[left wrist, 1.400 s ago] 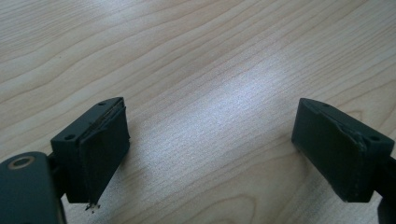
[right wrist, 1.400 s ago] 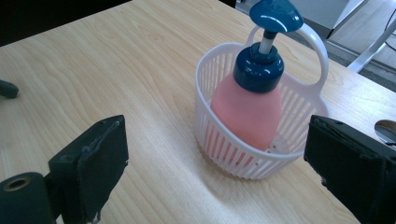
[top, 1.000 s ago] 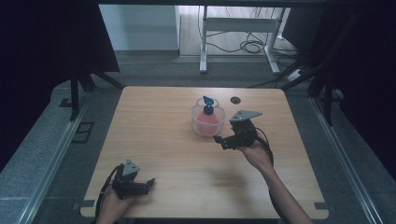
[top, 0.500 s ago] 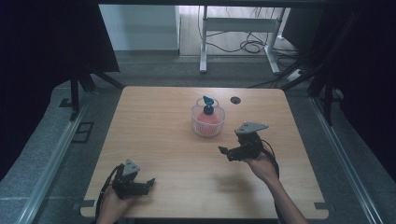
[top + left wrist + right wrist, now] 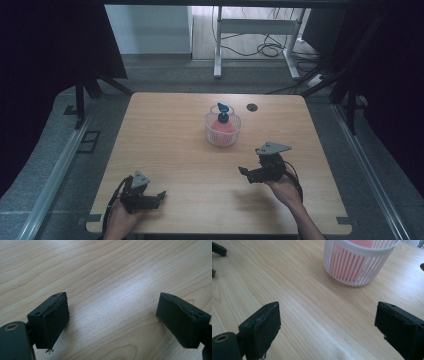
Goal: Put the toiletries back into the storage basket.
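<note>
On the pale, fine-grained wooden table (image 5: 170, 150), the left gripper (image 5: 113, 322) sits near the front edge, its flat black rubber-faced jaws wide apart over bare board. Farther right and deeper in stands the white slatted plastic basket (image 5: 222, 132) – round, with a pink lining and a blue-capped object (image 5: 223, 111) upright inside. The right gripper (image 5: 328, 332), just short of the basket, has its jaws spread around nothing – open wood lies between.

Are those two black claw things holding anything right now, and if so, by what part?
No, nothing is held. The left gripper and the right gripper both have their jaws wide apart over the bare wooden table, and the white basket stands untouched.
</note>
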Tool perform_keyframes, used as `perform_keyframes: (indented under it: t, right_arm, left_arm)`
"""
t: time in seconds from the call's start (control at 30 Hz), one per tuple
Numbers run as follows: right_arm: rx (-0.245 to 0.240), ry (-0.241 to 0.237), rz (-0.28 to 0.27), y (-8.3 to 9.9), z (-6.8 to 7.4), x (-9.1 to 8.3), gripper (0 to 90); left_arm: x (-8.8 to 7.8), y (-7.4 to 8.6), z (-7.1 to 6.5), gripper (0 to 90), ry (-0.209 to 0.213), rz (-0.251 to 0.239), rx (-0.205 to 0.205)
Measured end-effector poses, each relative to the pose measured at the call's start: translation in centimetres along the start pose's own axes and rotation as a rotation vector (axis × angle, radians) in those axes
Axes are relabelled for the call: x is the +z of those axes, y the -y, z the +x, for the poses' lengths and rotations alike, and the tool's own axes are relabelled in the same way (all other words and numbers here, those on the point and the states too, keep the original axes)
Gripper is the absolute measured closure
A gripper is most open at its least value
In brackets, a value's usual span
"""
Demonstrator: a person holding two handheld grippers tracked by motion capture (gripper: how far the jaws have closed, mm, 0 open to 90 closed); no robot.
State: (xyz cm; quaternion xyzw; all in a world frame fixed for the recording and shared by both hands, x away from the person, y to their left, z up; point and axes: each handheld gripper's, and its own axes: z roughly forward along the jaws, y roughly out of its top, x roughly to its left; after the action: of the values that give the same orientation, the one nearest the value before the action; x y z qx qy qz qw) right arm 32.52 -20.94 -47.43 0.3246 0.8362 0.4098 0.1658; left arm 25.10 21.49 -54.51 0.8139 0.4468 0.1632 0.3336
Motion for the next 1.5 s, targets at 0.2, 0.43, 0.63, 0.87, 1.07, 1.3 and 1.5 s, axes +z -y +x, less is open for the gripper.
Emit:
perform_keyframes:
  t: [0.2, 0.43, 0.63, 0.87, 1.07, 1.3, 1.5]
  right_arm:
    - [-0.005, 0.008, 0.017, 1.1, 0.3, 0.0, 6.1]
    - [0.003, 0.011, 0.039, 2.4, 0.4, 0.2, 5.8]
    - [0.01, 0.009, 0.063, 3.6, 0.5, 0.4, 5.3]
    - [0.02, 0.005, 0.078, 4.7, 0.7, 0.3, 4.5]
    - [0.022, 0.004, 0.1, 5.8, 0.8, 0.3, 3.6]
    - [0.027, -0.002, 0.121, 6.9, 1.1, 0.6, 2.6]
    - [0.023, -0.007, 0.129, 7.4, 1.4, 1.0, 0.8]
  left_arm:
    - [0.0, 0.0, 0.0, 10.7, -0.001, 0.0, -0.001]
    - [0.0, 0.0, 0.0, 10.7, -0.001, 0.0, -0.001]
    - [0.0, 0.0, 0.0, 10.7, -0.001, 0.0, -0.001]
    - [0.0, 0.0, 0.0, 10.7, -0.002, 0.0, -0.001]
    - [0.0, 0.0, 0.0, 10.7, -0.002, 0.0, -0.001]
    - [0.0, 0.0, 0.0, 10.7, -0.002, 0.0, -0.001]
    - [0.0, 0.0, -0.1, 10.7, -0.001, 0.0, -0.001]
